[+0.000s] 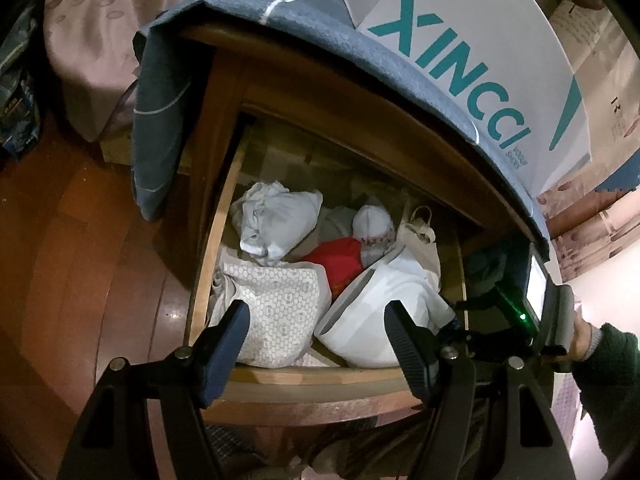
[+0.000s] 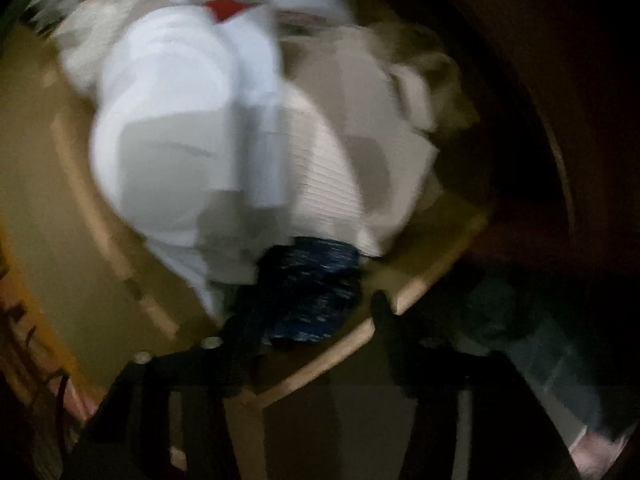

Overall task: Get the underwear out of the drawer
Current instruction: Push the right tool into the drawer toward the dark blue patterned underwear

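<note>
The wooden drawer [image 1: 304,376] stands pulled out and full of folded clothes: a white garment [image 1: 372,312], a patterned white one [image 1: 276,308], a red piece [image 1: 340,256] and a pale bundle [image 1: 276,220]. My left gripper [image 1: 318,320] hovers open over the drawer's front edge with nothing between its fingers. The right gripper's housing with a green light [image 1: 520,316] reaches into the drawer's front right corner. In the blurred right wrist view, dark blue speckled underwear [image 2: 312,288] lies between the fingers of my right gripper [image 2: 308,320]. Blur hides whether the pads press on it.
A white shoe box [image 1: 480,60] sits on the blue cloth [image 1: 280,12] that covers the cabinet top. A bed with a pink spotted sheet [image 1: 88,28] stands at the far left, beside the wooden floor [image 1: 80,260]. A dark green sleeve [image 1: 608,360] is at the right.
</note>
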A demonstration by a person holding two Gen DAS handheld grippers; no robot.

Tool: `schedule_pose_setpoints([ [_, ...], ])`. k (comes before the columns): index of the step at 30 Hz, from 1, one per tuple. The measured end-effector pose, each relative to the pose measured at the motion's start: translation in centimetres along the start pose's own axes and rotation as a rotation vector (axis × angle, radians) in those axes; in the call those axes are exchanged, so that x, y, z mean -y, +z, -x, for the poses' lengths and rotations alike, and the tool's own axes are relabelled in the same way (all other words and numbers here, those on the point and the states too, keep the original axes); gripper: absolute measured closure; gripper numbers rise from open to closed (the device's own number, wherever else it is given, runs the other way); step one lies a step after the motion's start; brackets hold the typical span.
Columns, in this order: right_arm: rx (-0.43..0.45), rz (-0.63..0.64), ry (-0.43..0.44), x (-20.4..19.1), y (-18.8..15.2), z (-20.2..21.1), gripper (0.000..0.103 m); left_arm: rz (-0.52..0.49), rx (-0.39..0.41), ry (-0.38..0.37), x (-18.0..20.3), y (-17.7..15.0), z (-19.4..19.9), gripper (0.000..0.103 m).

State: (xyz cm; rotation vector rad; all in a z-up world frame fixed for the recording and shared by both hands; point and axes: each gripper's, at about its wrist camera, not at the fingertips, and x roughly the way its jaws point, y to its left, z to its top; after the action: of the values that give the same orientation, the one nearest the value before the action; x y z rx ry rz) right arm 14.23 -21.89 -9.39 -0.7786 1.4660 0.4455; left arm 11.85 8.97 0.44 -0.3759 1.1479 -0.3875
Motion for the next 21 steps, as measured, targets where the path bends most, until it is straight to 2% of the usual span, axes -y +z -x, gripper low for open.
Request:
schedule_pose_setpoints([
  [2,-0.031,0.033,-0.034,-0.5,0.4,-0.5,0.063,0.007,-0.004,-0.007,-0.1,0.0,-0.1,0.031],
  [4,-0.075,0.044,-0.019,-0.7,0.7,-1.5,0.063,0.010,-0.006,-0.011,-0.2,0.1,-0.1,0.031],
  [6,-0.082,0.067,-0.038,-1.4,1.0,-2.1,0.063,0.008,-0.009,-0.014,-0.2,0.1,-0.1,0.031],
  [11,-0.128,0.137,-0.068,-2.1,1.7,-3.3,0.042,0.012,-0.024,-0.019,-0.2,0.1,-0.4,0.031],
  [16,-0.170,0.171,-0.042,-1.8,2.4,-6.4,0.037,0.004,-0.038,-0.015,-0.1,0.1,-0.5,0.031],
  [19,-0.178,0.156,0.005,-1.4,3.1,-6.8,0.036,0.007,-0.051,-0.017,0.0,0.2,-0.8,0.031],
  [21,-0.168,0.156,0.008,-1.4,3.1,-6.9,0.032,-0.002,-0.053,-0.013,0.3,0.2,-0.8,0.031],
])
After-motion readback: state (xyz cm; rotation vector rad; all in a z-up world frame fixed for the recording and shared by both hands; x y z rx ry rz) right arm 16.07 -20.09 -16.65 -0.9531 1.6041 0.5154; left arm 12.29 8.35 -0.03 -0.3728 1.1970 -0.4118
